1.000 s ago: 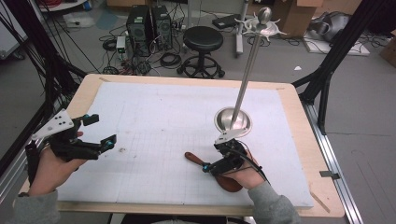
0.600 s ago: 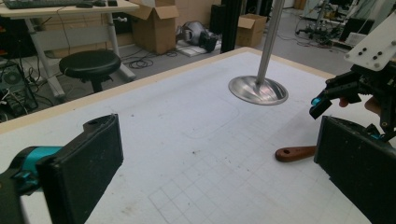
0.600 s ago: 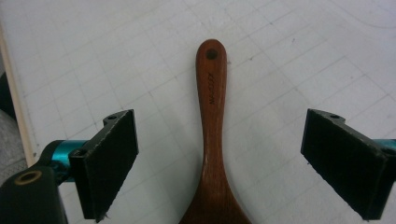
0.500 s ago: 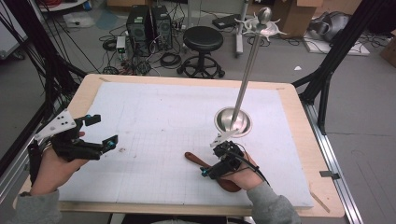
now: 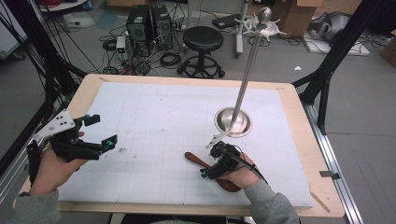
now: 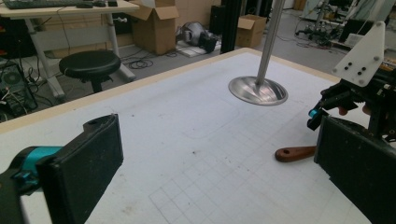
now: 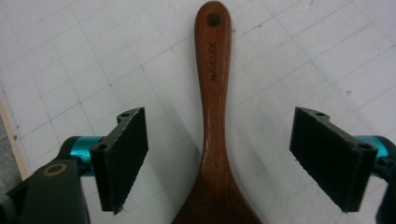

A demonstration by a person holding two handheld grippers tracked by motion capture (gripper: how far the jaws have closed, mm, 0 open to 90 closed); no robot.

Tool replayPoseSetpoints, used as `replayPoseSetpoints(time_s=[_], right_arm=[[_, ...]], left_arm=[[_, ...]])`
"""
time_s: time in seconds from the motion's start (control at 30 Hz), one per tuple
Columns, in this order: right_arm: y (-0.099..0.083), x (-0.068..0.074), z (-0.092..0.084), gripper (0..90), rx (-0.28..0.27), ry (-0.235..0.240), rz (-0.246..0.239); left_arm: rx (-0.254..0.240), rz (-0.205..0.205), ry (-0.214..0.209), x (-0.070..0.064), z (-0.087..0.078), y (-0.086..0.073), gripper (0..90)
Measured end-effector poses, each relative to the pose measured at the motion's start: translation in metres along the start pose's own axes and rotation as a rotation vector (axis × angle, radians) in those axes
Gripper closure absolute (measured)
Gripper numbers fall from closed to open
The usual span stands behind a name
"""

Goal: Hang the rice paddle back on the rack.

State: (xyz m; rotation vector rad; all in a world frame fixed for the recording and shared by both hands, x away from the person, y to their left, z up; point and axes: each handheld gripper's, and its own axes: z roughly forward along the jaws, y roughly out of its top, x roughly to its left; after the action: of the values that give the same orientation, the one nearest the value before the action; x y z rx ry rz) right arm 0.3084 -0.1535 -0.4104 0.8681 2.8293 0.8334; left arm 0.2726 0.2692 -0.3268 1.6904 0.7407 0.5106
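Right gripper [image 7: 217, 158] sits low over the wooden spoon [image 7: 212, 116], pointing down at the bench [image 5: 154, 112]. Its jaws have just been closing a bit, but they stand apart, one on each side of the handle, with bare mat showing between each pad and the wood. So we call it open, nothing gripped yet. In the high view the right gripper [image 5: 219, 161] is at the near right of the bench, with the wooden spoon [image 5: 198, 159] flat on the white gridded mat, handle end pointing left, bowl end under the hand.

Left gripper [image 5: 95, 140] hovers at the near left, jaws wide, holding nothing, well apart from the spoon.

Metal stand [image 5: 233, 122] is just behind the right hand: round base on the mat, tall pole with hooks up top.

We judge the step to be grasping the spoon handle. To do it well:
- keep the handle centred between the pads, as it is now
- come down so the pads flank the wood at handle height, not above it
- close square across the narrow neck, so it won't twist
- lift straight, staying off the stand's pole.
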Motion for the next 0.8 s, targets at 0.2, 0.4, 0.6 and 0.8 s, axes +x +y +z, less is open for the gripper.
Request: replayPoseSetpoints(time_s=[0.2,0.4,0.6,0.8], right_arm=[[0.0011,0.0027,0.0053,29.6,0.048,-0.009,-0.018],[0.0038,0.004,0.0066,37.4,0.078,-0.022,-0.018],[0.0058,0.0064,0.0083,44.2,0.097,-0.024,-0.03],[0.0075,0.0073,0.0104,48.7,0.115,-0.031,-0.049]], left_arm=[[0.002,-0.002,0.0,-0.0002,0.0001,-0.0004,1.7],[0.002,-0.001,0.001,-0.0001,-0.0007,-0.0003,1.7],[0.001,-0.003,0.005,0.0002,-0.0021,-0.0006,1.7],[0.001,0.0,0.006,0.0005,-0.0032,-0.0006,1.7]])
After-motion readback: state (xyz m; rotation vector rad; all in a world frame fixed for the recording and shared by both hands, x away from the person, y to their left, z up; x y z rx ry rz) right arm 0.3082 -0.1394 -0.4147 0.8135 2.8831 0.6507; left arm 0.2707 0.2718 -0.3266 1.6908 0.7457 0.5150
